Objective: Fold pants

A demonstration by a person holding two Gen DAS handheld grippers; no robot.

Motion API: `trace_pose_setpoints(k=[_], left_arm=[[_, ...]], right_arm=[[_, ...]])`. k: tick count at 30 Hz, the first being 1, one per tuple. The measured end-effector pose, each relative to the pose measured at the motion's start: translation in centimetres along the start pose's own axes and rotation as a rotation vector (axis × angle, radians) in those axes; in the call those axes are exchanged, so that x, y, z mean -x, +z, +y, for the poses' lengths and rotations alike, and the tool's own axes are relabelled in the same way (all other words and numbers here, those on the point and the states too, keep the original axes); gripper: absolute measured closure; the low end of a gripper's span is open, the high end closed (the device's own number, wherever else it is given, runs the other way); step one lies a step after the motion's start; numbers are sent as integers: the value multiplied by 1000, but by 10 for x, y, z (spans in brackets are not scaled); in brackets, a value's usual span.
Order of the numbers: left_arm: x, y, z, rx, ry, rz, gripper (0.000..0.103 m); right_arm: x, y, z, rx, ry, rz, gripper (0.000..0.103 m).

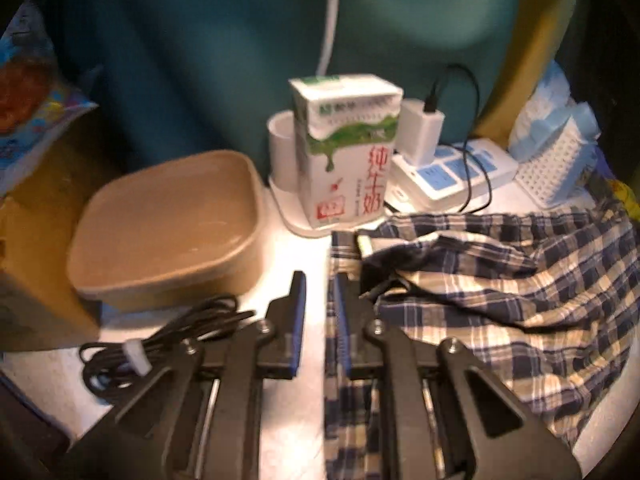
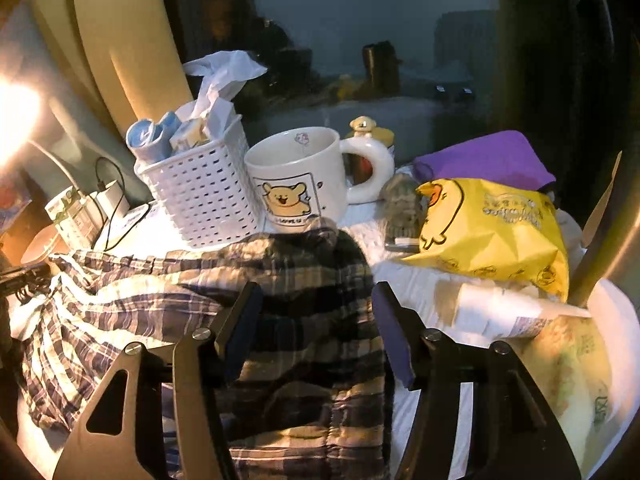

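Plaid pants [image 1: 500,300] lie rumpled on the cluttered white table [image 1: 288,400], thin, limp and light, best pinched at an edge; left gripper [image 1: 318,284] nearly closed at their left edge, whether pinching unclear, right gripper [image 2: 316,300] spread above them.

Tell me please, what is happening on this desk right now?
A person is folding plaid pants on a crowded white desk, with a handheld gripper in each hand. The left gripper is nearly closed at the pants' edge, with only bare desk showing between its fingertips. The right gripper hangs open over the other end, gripping nothing. The pants lie rumpled, not neatly folded, beside a milk carton, a mug and a white basket.
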State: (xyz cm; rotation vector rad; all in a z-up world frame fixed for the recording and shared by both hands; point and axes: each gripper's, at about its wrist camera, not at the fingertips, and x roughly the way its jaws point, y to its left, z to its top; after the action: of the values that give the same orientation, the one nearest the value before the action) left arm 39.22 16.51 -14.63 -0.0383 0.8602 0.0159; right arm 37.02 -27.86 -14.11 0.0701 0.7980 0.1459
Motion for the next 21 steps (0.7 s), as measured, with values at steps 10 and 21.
trace_pose_setpoints(k=[10, 21], left_arm=[[-34, -8, -33, -105, -62, 115, 82], [-53, 1, -46, -165, -80, 153, 79]], right_arm=[[5, -3, 8, 20, 24, -7, 43], [-3, -11, 4, 18, 28, 12, 43]])
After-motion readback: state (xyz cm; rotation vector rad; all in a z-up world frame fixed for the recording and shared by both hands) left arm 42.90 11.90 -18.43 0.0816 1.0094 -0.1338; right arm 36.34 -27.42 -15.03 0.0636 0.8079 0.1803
